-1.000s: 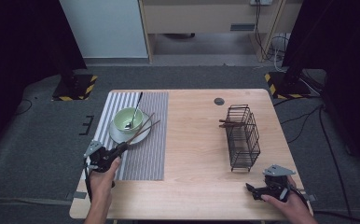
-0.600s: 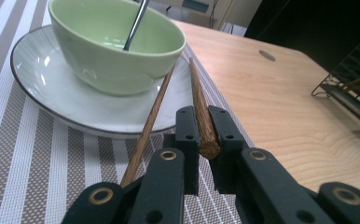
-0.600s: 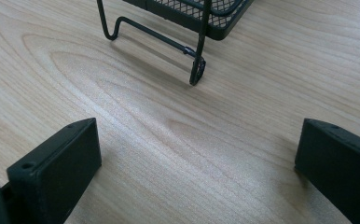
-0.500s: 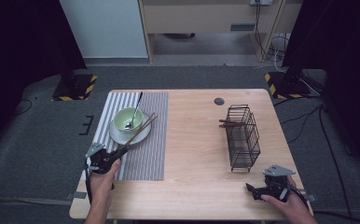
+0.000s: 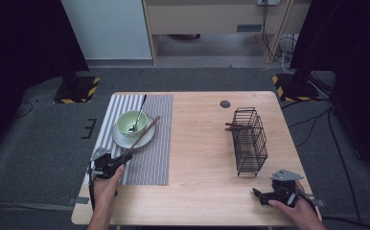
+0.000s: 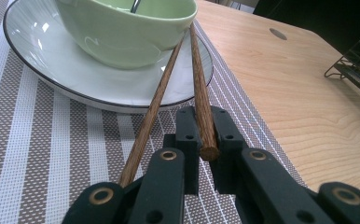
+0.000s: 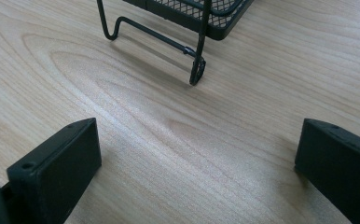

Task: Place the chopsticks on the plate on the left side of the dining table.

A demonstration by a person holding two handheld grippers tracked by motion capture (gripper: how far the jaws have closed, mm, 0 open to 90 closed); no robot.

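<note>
Biggest risk: the bowl [image 6: 122, 28] and plate [image 6: 38, 60] lie just ahead of the left gripper [image 6: 205, 140] – the far ends of the chopsticks lean against the bowl's side, so a sideways swing or a forward push would likely shove the bowl or rattle the spoon [image 5: 139, 111] in it.
Second risk: only one chopstick [image 6: 201, 98] sits clamped between the jaws; the other chopstick [image 6: 150, 112] runs beside the left jaw, seemingly outside the grip – a lift would probably leave it behind or let it roll onto the striped mat [image 6: 38, 158].
Lesser risk: the pinch is close to the butt end, so the long free length could pivot and slip when raised.
Left gripper: closed tight on that one chopstick, low over the mat's near edge.
Right gripper [image 7: 197, 154]: jaws wide apart, nothing between them, resting low over bare table [image 7: 169, 121], the wire rack [image 7: 187, 18] just ahead.
Rack contents: a brown stick [image 5: 236, 126] pokes through the rack's upper wires.
</note>
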